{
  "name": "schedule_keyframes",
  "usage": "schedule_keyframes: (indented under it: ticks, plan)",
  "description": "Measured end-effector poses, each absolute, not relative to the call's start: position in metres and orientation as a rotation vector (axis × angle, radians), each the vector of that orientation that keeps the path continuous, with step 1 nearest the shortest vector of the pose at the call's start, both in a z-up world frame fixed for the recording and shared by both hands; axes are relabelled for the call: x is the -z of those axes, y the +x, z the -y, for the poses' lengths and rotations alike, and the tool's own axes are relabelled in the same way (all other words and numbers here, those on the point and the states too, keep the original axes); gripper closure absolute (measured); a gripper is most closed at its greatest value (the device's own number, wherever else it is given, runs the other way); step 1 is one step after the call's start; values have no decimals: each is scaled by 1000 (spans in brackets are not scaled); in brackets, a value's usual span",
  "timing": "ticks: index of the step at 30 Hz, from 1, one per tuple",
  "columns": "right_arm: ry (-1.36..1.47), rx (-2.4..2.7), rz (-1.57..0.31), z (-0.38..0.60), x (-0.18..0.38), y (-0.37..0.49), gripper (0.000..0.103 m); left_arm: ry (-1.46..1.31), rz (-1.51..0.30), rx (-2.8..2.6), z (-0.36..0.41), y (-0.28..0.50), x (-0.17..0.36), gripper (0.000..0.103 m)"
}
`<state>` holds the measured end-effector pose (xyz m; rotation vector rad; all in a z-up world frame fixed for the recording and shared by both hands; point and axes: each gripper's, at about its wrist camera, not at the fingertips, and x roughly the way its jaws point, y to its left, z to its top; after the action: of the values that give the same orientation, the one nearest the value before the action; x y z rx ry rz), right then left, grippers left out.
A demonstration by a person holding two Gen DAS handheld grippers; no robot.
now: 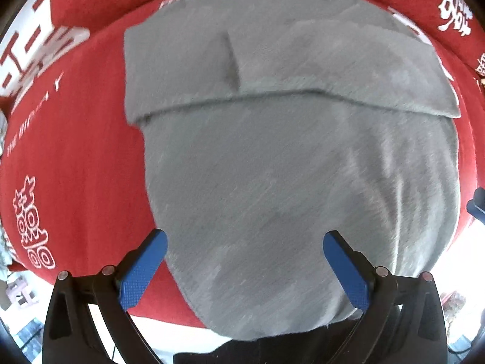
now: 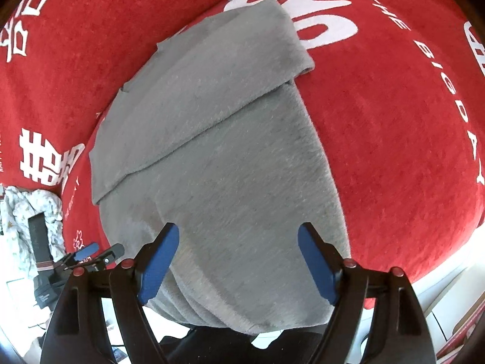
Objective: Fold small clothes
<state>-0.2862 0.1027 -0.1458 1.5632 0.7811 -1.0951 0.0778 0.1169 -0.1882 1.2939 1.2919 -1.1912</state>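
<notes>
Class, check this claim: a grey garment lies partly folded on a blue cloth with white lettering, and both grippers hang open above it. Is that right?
Not quite. The cloth is red, not blue, as the right wrist view shows. The grey garment is partly folded, and the left gripper and right gripper hang open.

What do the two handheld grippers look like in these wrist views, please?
Both look alike. The left gripper and right gripper each have two black, curved arms ending in flat blue fingers with a fine dimpled texture. Each black frame carries round studs: silvery-pink on the left one, red studs on the right. No cables or sleeves can be made out.
</notes>
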Motion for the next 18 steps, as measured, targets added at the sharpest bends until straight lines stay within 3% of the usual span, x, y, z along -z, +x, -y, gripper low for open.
schedule_keyframes:
  ticks: [18]
  plan:
    - [1645,1138,-791,-150,157,-291,20,1301,-1212,1254,-171,73,185,0]
